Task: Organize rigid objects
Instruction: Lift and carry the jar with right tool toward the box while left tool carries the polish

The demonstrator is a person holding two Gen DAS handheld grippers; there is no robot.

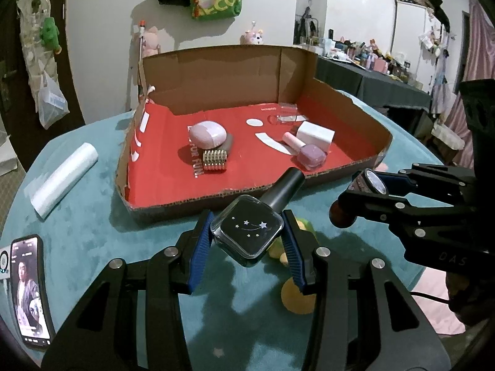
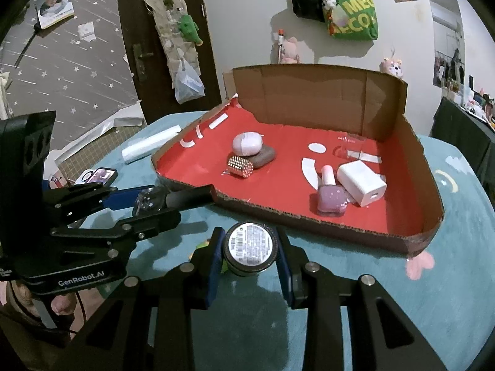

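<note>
Two grippers, two loads, both hanging just short of the near wall of the cardboard tray (image 1: 173, 213) on the teal tablecloth (image 1: 92, 216).

Going left to right: the left gripper (image 1: 247, 236) is clamped on a dark nail polish bottle (image 1: 247, 232), blue pads squeezing the square glass body from either side. The bottle's long axis runs away from the jaws, black cap (image 1: 283, 185) leading, tilted up and to the right so the cap tip already reaches the tray's front edge. So I'd guess a straight push forward is all it needs, cap first.

Next over, the right gripper (image 2: 249, 249) is clenched on a small round jar (image 2: 249, 249), held so its labelled flat face points back at the camera. It sits a bit before the tray's rim too.

Inside the tray: a lilac egg-shaped case (image 1: 206, 134) and a silver studded cylinder (image 1: 215, 160) on the left, a pink nail polish bottle (image 1: 311, 154) and a white block (image 1: 315, 134) on the right. The open red floor in the middle lies dead ahead of the left gripper, which looks nearer to that gap.
</note>
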